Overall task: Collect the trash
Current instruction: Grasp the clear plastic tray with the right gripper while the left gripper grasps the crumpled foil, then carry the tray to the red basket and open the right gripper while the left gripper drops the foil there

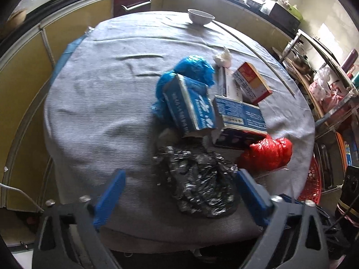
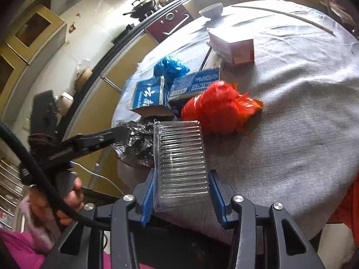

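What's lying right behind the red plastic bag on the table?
Behind the red plastic bag lies a long blue carton, its near end hidden by the bag. Farther back are a crumpled blue bag and a red-and-white box. What is under the bag cannot be seen.

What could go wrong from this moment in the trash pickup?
The right gripper pinches a thin clear tray by its sides; it may buckle or slip out. The left gripper straddles a crumpled black bag near the table edge; closing may grab only loose film, or nudge it off.
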`<state>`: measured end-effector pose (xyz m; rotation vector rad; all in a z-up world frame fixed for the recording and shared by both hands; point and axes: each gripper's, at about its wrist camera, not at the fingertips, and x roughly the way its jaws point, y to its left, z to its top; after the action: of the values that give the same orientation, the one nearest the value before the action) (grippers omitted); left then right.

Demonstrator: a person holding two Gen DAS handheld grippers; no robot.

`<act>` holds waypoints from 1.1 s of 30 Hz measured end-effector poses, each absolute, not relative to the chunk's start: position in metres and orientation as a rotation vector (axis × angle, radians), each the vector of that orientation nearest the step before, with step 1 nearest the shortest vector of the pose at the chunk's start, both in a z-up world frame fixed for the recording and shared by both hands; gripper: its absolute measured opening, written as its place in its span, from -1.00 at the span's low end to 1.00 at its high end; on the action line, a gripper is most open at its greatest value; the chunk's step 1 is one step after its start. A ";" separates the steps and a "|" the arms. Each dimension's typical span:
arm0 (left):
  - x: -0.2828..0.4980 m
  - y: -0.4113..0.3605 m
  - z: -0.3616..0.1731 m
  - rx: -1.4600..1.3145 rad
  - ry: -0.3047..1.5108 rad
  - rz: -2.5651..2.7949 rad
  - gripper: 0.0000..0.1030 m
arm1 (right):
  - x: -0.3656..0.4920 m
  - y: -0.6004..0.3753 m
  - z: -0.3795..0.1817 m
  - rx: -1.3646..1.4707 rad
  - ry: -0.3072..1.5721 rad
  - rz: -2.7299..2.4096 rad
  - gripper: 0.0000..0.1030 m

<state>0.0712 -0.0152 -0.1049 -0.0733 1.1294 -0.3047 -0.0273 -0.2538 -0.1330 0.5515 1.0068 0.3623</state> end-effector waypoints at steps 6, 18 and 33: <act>0.078 -0.021 -0.121 -0.120 1.195 -0.355 -0.08 | -0.047 -0.283 -0.119 0.609 0.928 0.355 -0.08; 0.059 -0.036 -0.094 -0.037 1.061 -0.419 -0.88 | -0.073 -0.367 -0.107 0.713 0.778 0.171 -0.08; 0.045 -0.042 -0.079 0.074 0.921 -0.387 -0.89 | -0.102 -0.437 -0.125 0.766 0.728 -0.021 -0.08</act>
<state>0.0454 -0.0423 -0.0791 0.0743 0.9208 -0.3873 -0.1022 -0.4368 -0.1245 0.7655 0.7281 -0.0211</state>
